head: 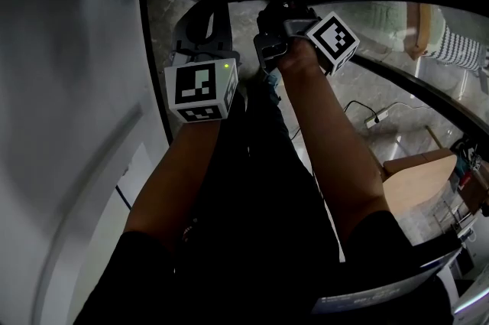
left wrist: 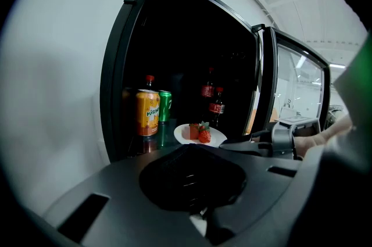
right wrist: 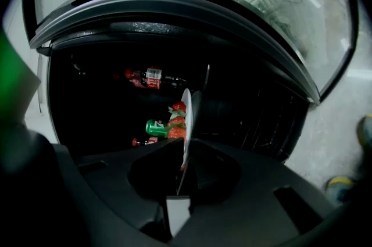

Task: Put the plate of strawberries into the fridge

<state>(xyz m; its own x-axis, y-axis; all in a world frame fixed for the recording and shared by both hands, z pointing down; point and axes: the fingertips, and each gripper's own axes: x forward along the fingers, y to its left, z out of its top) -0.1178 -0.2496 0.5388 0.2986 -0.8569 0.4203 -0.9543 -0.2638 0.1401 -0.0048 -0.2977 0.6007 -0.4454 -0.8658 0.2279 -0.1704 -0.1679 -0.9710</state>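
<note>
1. White plate (left wrist: pixel 216 136) carrying red strawberries (left wrist: pixel 203 135) is inside the open fridge (left wrist: pixel 116 83). It is at the front edge of the dark shelf, toward the right side. Cannot tell whether it rests on the shelf or hangs just above it.
2. Right gripper (right wrist: pixel 185 147): jaws pinching the plate's near rim. Its own view shows the plate edge-on, running straight between them.
3. Left gripper (left wrist: pixel 189 150): jaws pressed together, nothing between them. It is in front of the shelf's front edge, apart from the plate.
4. Left front corner of the shelf: 1 orange Mirinda can (left wrist: pixel 147 112), upright. 1 green soda can (left wrist: pixel 165 106) stands just behind it and to its right, also upright.
5. Toward the back edge: 2 cola bottles (left wrist: pixel 216 106) with red caps and red labels, upright, behind the plate.
6. Glass door (left wrist: pixel 293 95) stands open at the fridge's right edge.
7. Head view: both forearms (head: pixel 328 155) reach forward. The plate shows at the top edge of the picture, just beyond the right gripper. The fridge's white outer wall fills the left side.
</note>
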